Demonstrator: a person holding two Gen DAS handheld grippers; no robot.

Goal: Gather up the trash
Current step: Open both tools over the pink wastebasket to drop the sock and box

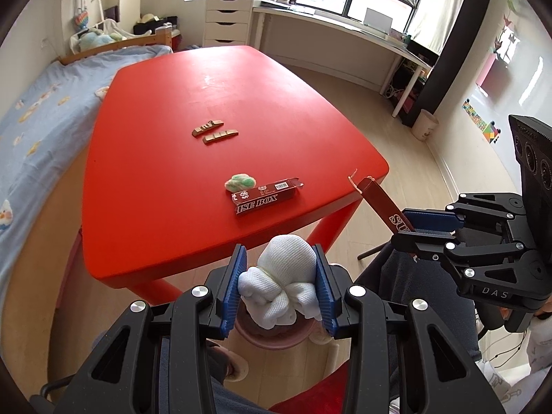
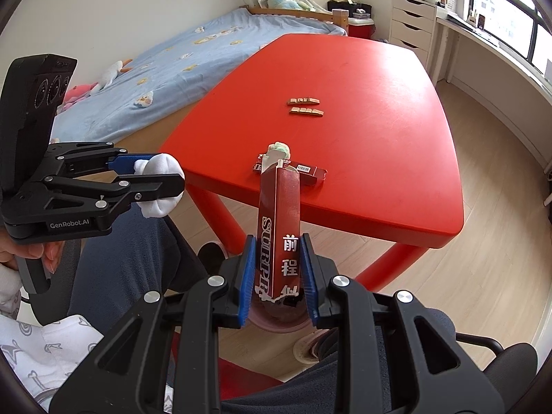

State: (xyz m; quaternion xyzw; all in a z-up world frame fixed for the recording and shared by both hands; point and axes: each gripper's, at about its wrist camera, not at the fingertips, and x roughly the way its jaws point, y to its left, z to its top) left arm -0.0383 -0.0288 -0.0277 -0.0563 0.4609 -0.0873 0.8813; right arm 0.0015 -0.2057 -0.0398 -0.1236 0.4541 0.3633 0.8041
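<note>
My left gripper [image 1: 280, 258] is shut on a white wad of cloth [image 1: 286, 276], held off the near edge of the red table [image 1: 207, 79]. To its right, my right gripper [image 1: 410, 224] is shut on a long dark red carton [image 2: 279, 214] printed "SURPRISE", which sticks up between its blue pads [image 2: 249, 276]. A pink bin [image 2: 276, 324] sits on the floor right under both grippers, mostly hidden. On the table lie a second red carton [image 1: 265, 196], a green and white wad [image 1: 239, 182] and two brown strips [image 1: 214, 131].
A bed with a blue cover [image 1: 38, 131] runs along the table's left side. A white drawer unit [image 1: 227, 20] and a long desk [image 1: 345, 31] stand by the window. The person's dark trouser legs [image 2: 131, 248] and a slipper [image 2: 310, 348] flank the bin.
</note>
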